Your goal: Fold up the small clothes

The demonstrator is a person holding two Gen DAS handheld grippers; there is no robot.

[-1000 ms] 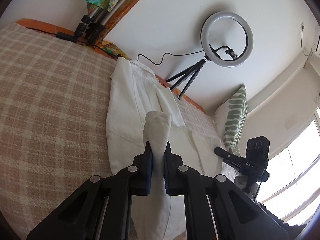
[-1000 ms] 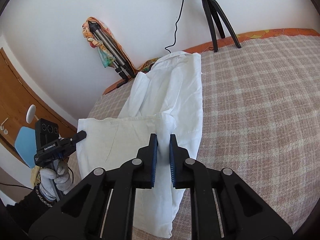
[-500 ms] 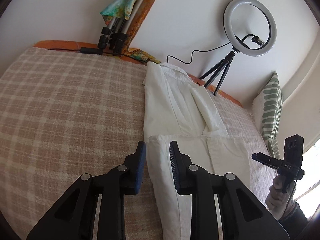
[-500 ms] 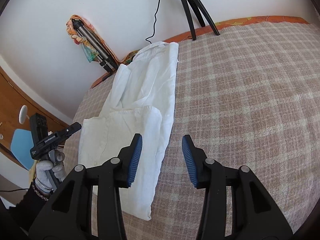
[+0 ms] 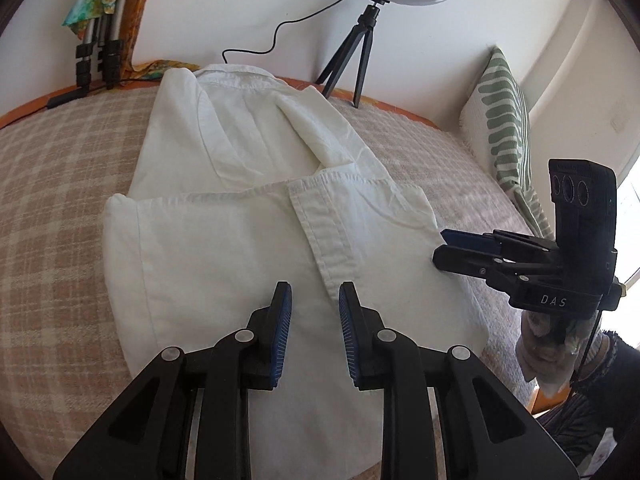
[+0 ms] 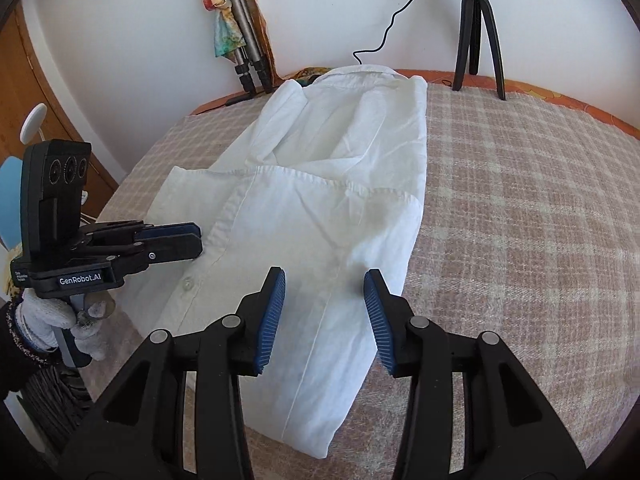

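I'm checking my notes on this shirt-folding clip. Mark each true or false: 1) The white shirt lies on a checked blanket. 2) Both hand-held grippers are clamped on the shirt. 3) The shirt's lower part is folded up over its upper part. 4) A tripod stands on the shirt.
1) True: the white shirt lies on the checked blanket.
2) False: the left hand-held gripper and right hand-held gripper are open, holding nothing.
3) True.
4) False: the tripod stands beyond the shirt.
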